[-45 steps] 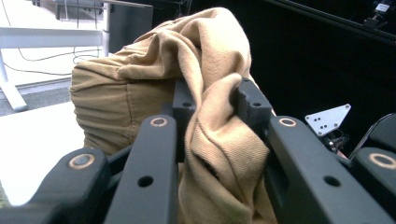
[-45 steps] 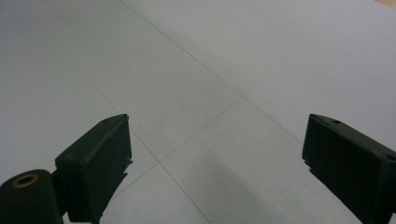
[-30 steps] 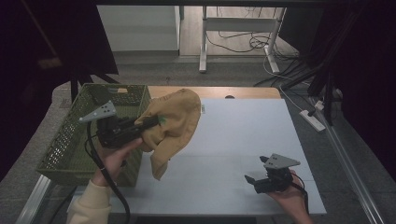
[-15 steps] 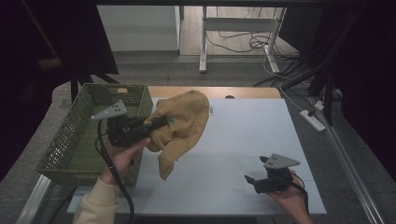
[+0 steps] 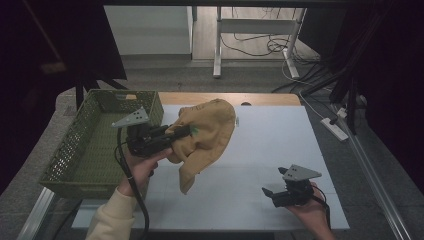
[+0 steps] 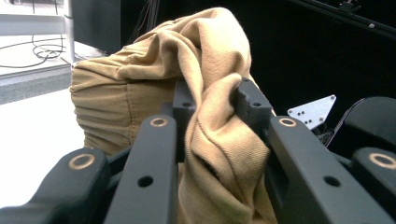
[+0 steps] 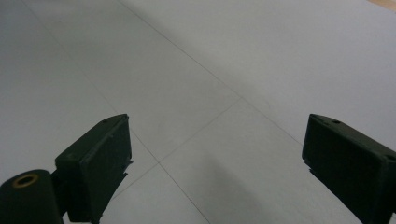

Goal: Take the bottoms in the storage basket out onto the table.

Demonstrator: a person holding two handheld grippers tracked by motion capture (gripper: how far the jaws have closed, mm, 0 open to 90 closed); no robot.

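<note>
A tan cloth garment [image 5: 205, 132] hangs above the white table [image 5: 270, 145], left of its middle. My left gripper [image 5: 187, 131] is shut on a bunched fold of it, and a hand holds the gripper beside the basket. In the left gripper view the tan cloth [image 6: 205, 140] is squeezed between the two black jaws and rises in a heap beyond them. My right gripper [image 5: 267, 194] rests low near the table's front right, open, held by a hand. In the right gripper view its jaws stand wide apart around my right gripper [image 7: 215, 154], with bare white table [image 7: 224, 70] between them.
A green mesh basket [image 5: 87, 145] sits at the table's left edge, just behind the left hand. A bare wooden strip [image 5: 270, 98] runs along the table's far edge. Cables and a power strip [image 5: 336, 127] lie on the floor at the right.
My left gripper has carried the tan cloth a little to the right, away from the basket. The right gripper has stayed where it was.
</note>
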